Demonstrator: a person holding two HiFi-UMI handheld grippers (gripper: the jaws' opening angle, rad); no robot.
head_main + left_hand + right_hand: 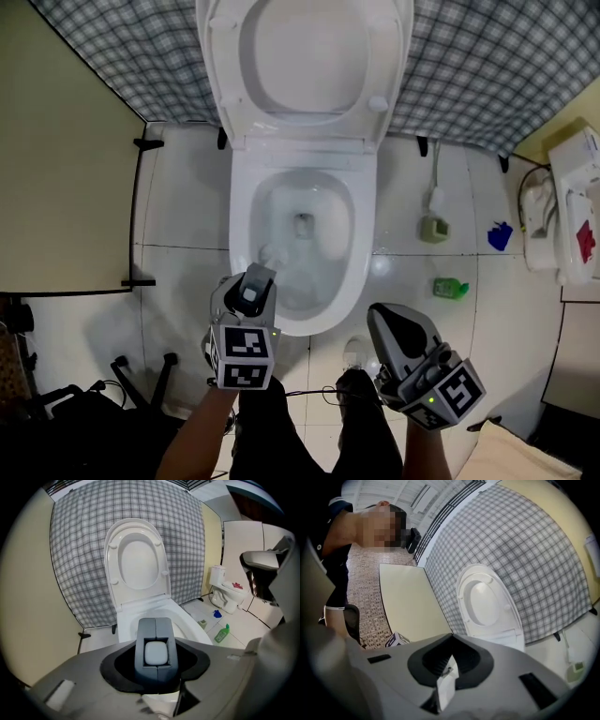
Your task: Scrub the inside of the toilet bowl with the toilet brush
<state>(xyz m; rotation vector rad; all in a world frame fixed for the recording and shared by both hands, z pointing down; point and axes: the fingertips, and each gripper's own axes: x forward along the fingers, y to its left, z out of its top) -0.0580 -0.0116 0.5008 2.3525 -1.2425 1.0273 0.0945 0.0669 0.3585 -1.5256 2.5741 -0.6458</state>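
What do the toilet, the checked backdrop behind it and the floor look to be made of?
Toilet: likely glazed ceramic; it is glossy white with soft highlights along the rim.
Checked backdrop: apparently woven cloth; it is matte, and its lower edge hangs unevenly.
Floor: glossy white tiles, probably ceramic, with thin dark joint lines and a bright lamp reflection.

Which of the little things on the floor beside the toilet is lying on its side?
The green bottle: it lies flat on its side. The pale green holder stands upright; the blue thing is a small lump.
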